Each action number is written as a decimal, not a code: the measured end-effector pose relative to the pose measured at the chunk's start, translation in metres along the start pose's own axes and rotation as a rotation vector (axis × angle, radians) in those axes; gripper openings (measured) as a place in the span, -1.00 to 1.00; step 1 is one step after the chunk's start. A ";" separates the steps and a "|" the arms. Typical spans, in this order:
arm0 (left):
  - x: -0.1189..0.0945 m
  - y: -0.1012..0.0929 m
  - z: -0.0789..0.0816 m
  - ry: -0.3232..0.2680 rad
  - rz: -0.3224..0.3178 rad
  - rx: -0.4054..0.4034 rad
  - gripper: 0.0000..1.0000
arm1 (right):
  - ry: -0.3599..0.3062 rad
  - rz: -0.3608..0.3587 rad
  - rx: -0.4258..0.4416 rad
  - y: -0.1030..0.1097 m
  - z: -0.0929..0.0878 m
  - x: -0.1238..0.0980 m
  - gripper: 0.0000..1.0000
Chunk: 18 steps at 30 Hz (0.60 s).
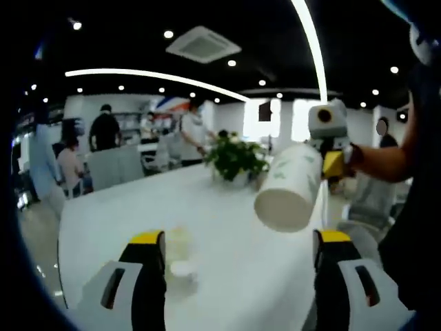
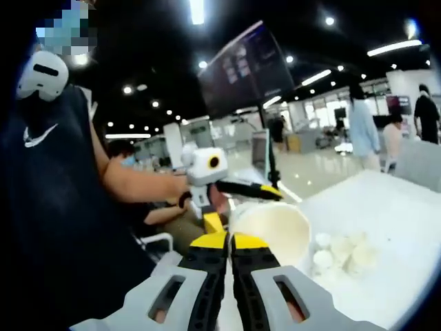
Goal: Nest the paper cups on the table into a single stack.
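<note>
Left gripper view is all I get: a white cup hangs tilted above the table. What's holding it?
Observer: The right tongs are pinched shut on the paper cup, at its rim.
Operator: Anything inside it?
Observer: No. Its open mouth faces the right gripper view, and it looks empty.
Operator: I see a pale blur between my tongs. More cups?
Observer: Likely. The right gripper view shows several small pale cups clustered on the table beside the held one.

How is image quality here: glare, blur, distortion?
Left gripper view: ceiling light strips bow from fisheye; white table overexposed; held paper cup fairly sharp. Right gripper view: cups on the table wash out and blur; right tongs sharp.
</note>
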<state>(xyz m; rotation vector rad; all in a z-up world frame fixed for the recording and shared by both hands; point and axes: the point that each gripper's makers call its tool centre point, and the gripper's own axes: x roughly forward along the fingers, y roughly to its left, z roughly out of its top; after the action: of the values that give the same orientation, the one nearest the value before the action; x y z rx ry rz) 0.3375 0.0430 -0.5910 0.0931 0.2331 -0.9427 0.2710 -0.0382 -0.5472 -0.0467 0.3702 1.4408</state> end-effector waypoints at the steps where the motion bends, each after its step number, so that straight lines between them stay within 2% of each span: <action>1: -0.001 0.003 -0.003 0.012 0.021 0.012 0.92 | 0.022 -0.007 -0.005 -0.001 -0.001 0.000 -1.00; 3: -0.008 0.025 -0.015 0.072 0.151 0.060 0.96 | 0.053 -0.027 -0.017 -0.005 0.000 0.001 -1.00; 5: -0.011 0.032 -0.021 0.093 0.194 0.043 0.96 | 0.075 -0.051 -0.021 -0.010 0.003 0.002 -1.00; 9: -0.015 0.037 -0.025 0.086 0.220 0.019 0.96 | 0.178 -0.108 -0.056 -0.020 -0.001 0.001 -1.00; 12: -0.018 0.035 -0.027 0.095 0.227 0.023 0.96 | 0.219 -0.121 -0.075 -0.021 0.000 0.002 -1.00; 16: -0.021 0.035 -0.034 0.106 0.230 0.012 0.96 | 0.342 -0.152 -0.131 -0.027 -0.008 -0.002 -1.00; 18: -0.022 0.035 -0.035 0.109 0.231 0.010 0.96 | 0.417 -0.178 -0.187 -0.033 -0.011 -0.005 -1.00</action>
<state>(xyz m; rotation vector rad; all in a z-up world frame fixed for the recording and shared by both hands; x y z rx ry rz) 0.3479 0.0878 -0.6209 0.1767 0.3114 -0.7091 0.3001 -0.0505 -0.5629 -0.5248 0.5557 1.2803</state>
